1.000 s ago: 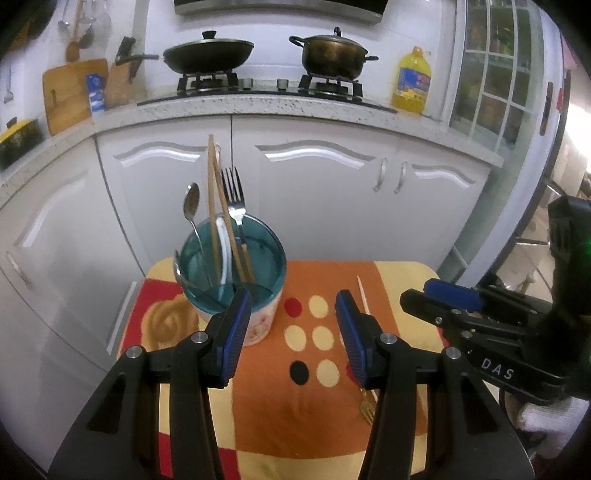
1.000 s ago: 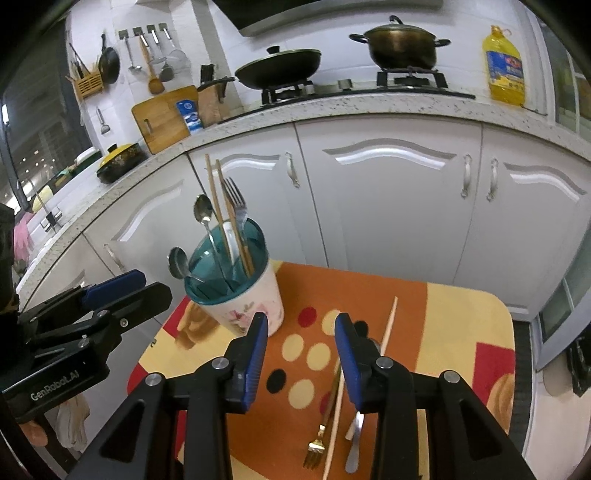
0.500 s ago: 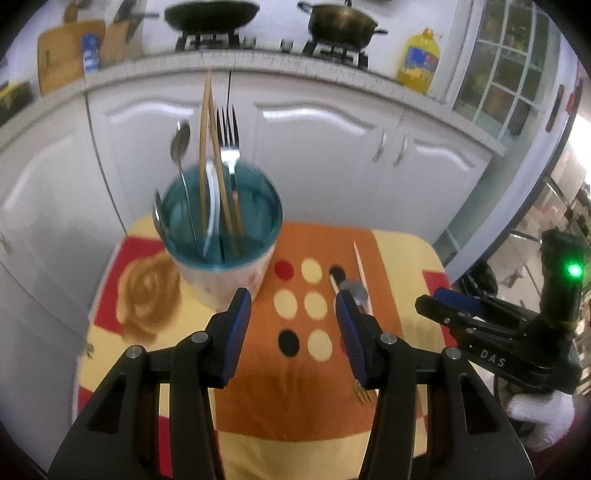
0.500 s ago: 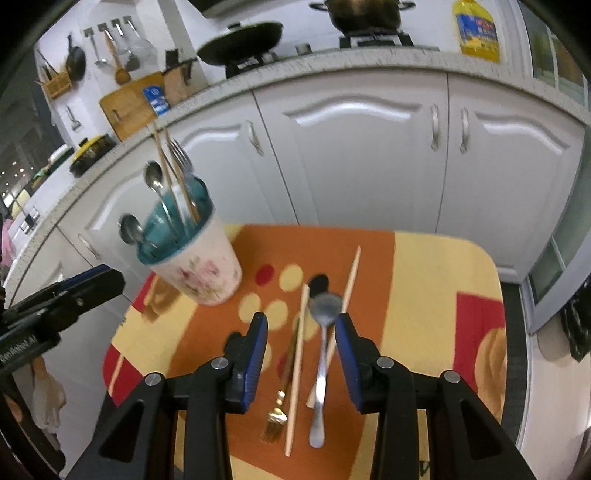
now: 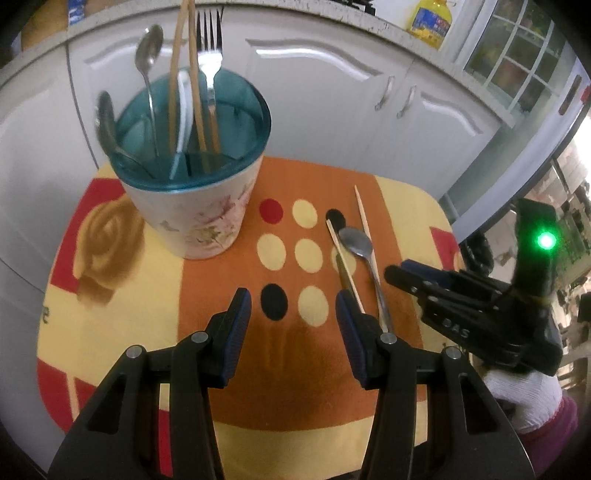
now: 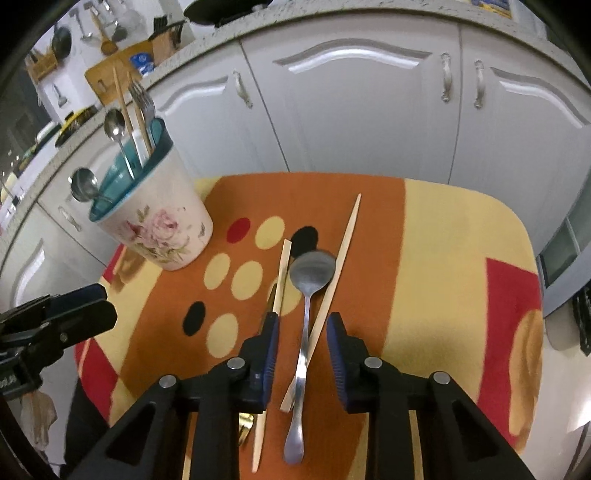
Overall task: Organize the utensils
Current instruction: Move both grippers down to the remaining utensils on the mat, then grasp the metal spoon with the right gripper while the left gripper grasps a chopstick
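Observation:
A floral utensil cup (image 5: 192,218) with a teal inside stands at the table's back left, holding spoons, a fork and chopsticks. A steel spoon (image 6: 309,273) lies on the cloth between two loose chopsticks (image 6: 282,273) (image 6: 345,243). A gold fork (image 6: 245,432) is mostly hidden under my right gripper. My right gripper (image 6: 302,319) hovers over the spoon's handle and one chopstick. Its jaws are closing with both between them, the pads not touching. My left gripper (image 5: 291,301) stands open over the dotted cloth, empty, just left of the spoon (image 5: 356,243).
A patterned orange and yellow cloth (image 5: 110,295) covers the small table. White cabinet doors (image 6: 351,110) stand close behind it. An oil bottle (image 5: 430,22) sits on the counter. A white-gloved hand (image 5: 517,391) holds the right gripper (image 5: 410,275).
Both grippers came down toward the table and tilted further downward. The right gripper's jaws narrowed around the spoon handle. The utensils on the cloth have not moved.

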Motion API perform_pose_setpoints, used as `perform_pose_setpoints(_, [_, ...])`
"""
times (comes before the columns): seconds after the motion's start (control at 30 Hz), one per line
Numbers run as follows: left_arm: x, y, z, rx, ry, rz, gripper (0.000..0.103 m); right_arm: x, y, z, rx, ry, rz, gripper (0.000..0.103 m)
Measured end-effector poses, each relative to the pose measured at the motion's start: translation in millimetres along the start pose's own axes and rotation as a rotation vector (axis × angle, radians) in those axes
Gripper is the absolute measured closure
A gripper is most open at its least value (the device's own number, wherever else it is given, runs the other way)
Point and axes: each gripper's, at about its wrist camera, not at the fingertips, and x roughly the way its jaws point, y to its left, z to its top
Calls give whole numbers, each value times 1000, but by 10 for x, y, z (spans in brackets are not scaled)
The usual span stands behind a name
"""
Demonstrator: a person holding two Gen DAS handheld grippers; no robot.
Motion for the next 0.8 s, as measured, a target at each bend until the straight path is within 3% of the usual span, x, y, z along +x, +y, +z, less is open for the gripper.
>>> perform_pose_setpoints(0.4, [326,5,56,-6,67,-10,56,425,55,186,-112,63,-57,94])
perform_pose_setpoints(0.5, [397,-51,83,0,78,-12,56,410,-7,218,-92,57,-44,100])
perform_pose_setpoints(0.8, [709,-238,295,-36,82,-49,56,81,-435,94,56,-2,20,100])
